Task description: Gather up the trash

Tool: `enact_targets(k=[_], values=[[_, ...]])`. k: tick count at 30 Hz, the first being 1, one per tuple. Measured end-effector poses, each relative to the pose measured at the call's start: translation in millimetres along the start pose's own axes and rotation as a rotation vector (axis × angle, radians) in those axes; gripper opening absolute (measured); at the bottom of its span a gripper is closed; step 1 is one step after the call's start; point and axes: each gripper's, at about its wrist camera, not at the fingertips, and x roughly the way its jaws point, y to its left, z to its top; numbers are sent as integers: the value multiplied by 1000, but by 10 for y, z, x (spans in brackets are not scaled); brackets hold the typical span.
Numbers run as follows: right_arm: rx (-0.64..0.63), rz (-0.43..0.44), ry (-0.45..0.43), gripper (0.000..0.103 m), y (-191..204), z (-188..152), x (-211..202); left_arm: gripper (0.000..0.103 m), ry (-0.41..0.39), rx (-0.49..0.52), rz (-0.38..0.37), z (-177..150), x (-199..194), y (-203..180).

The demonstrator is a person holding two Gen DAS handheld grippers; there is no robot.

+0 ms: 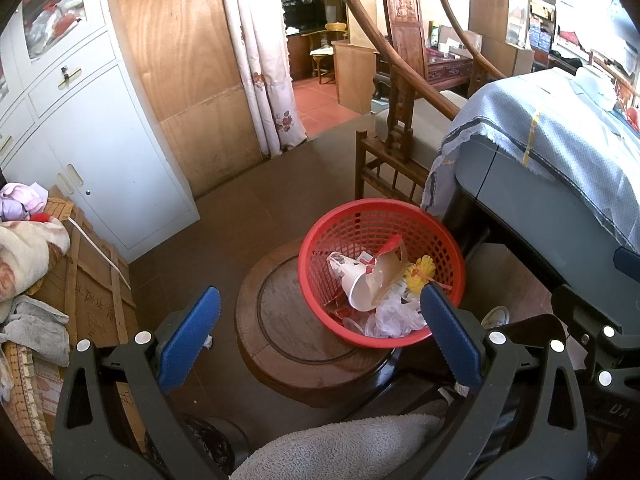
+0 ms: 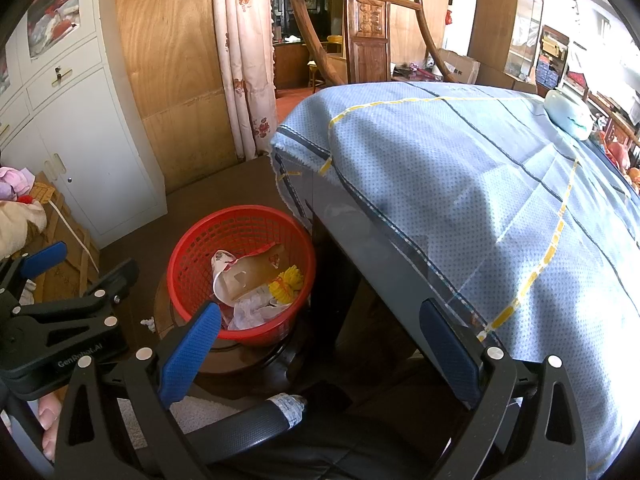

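A red mesh basket (image 1: 360, 220) stands on a round wooden stool (image 1: 280, 320) beside the table. Inside lie a crushed white paper cup (image 1: 358, 284), a torn cardboard piece (image 1: 390, 268), a yellow bundle (image 1: 420, 274) and crumpled clear plastic (image 1: 394, 316). My left gripper (image 1: 320, 300) hovers above the basket's near side, open and empty. My right gripper (image 2: 320, 312) is open too, with nothing between its fingers, and sits right of the basket (image 2: 208, 248) near the table edge. A small white scrap (image 2: 148, 323) lies on the floor left of the stool.
A table under a blue dotted cloth (image 2: 460, 180) fills the right side, with a pale blue object (image 2: 570, 118) at its far end. Behind the basket stands a wooden chair (image 1: 400, 128). A white cabinet (image 1: 100, 140) and stacked cardboard with blankets (image 1: 32, 256) line the left.
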Motion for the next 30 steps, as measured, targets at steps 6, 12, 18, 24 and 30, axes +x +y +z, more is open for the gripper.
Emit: enact_targets(k=[6, 12, 18, 24, 30], values=[[0, 1, 1, 98, 1, 1, 2, 96, 1, 2, -1, 9, 5, 3], [1, 1, 1, 98, -2, -5, 6, 96, 4, 6, -3, -27, 18, -28], [2, 3, 3, 98, 24, -11, 21, 96, 9, 9, -9, -32, 24, -38], [4, 5, 2, 98, 22, -31, 23, 96, 11, 10, -7, -9, 40, -19], [4, 6, 1, 98, 34, -35, 21, 96, 16, -2, -14, -16, 44, 5]])
